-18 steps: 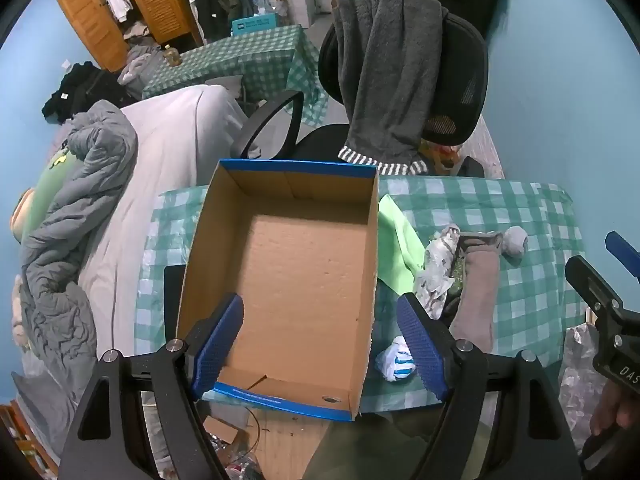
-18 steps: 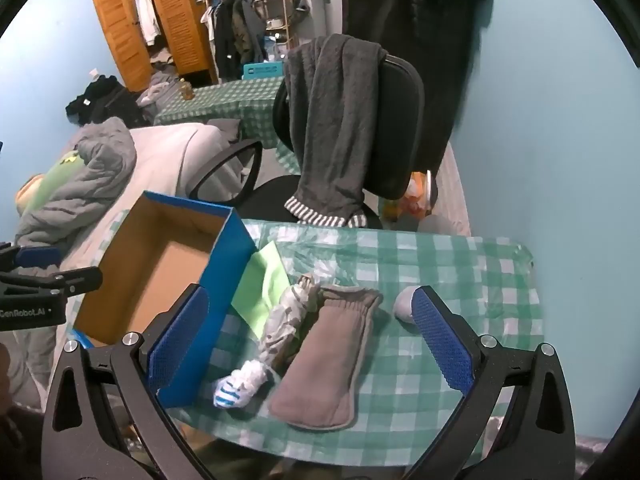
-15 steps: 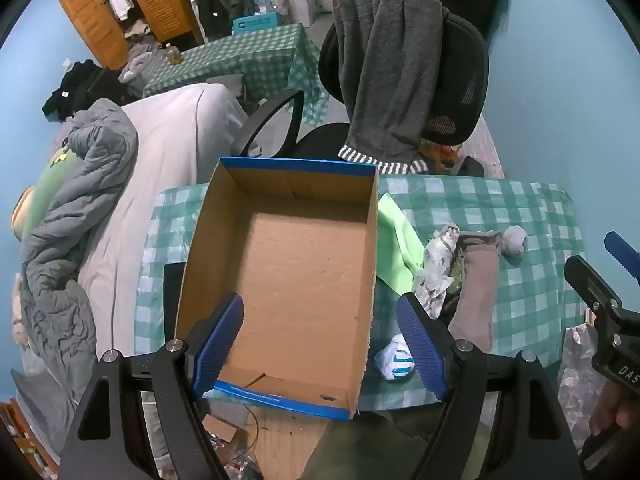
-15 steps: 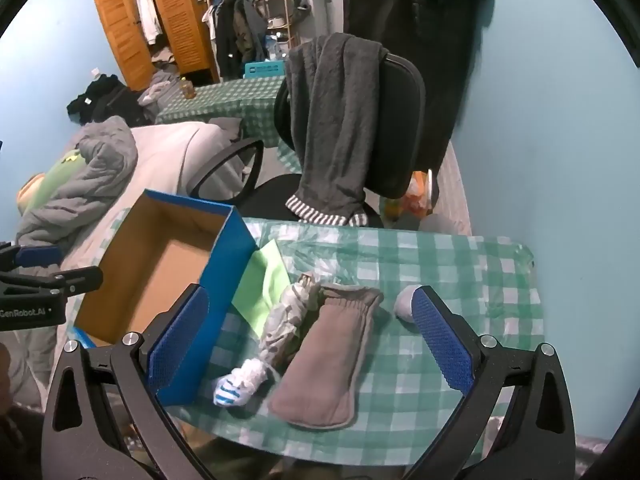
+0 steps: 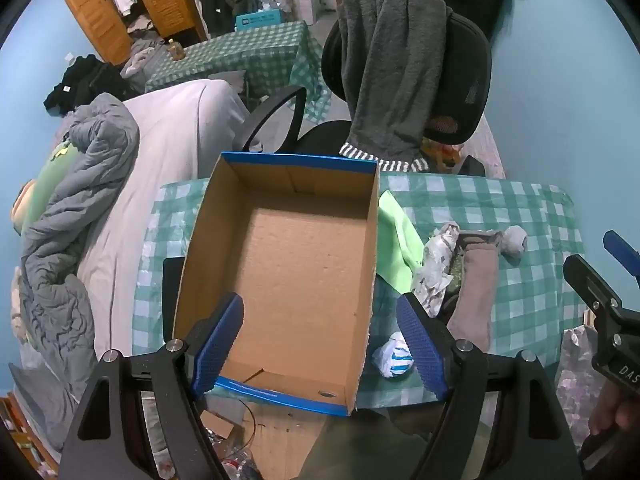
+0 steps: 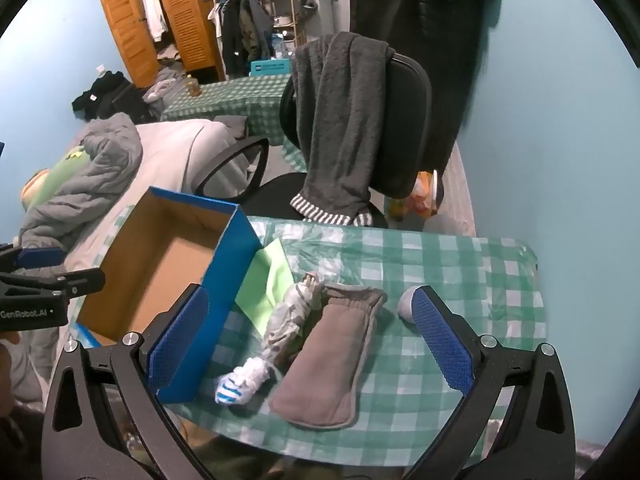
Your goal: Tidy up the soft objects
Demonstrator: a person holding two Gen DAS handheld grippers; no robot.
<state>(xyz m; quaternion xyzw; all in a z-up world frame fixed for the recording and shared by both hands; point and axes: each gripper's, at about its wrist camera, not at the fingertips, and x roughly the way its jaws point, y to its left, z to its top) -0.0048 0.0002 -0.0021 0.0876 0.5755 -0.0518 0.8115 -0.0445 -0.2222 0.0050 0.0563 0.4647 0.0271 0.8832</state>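
While both grippers (image 5: 320, 340) (image 6: 310, 336) hang spread apart, green checked table (image 6: 460, 256), open cardboard box (image 5: 280, 256), draped office chair (image 6: 404, 128), light blue walls (image 6: 560, 140)

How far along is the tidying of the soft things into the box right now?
Nothing looks done: the cardboard box is empty. Nothing is in hand either; the left gripper hovers open over the box and the right gripper hangs open above the pile. Left on the checked table: the green cloth, patterned roll, brown sock, striped white sock and grey ball.
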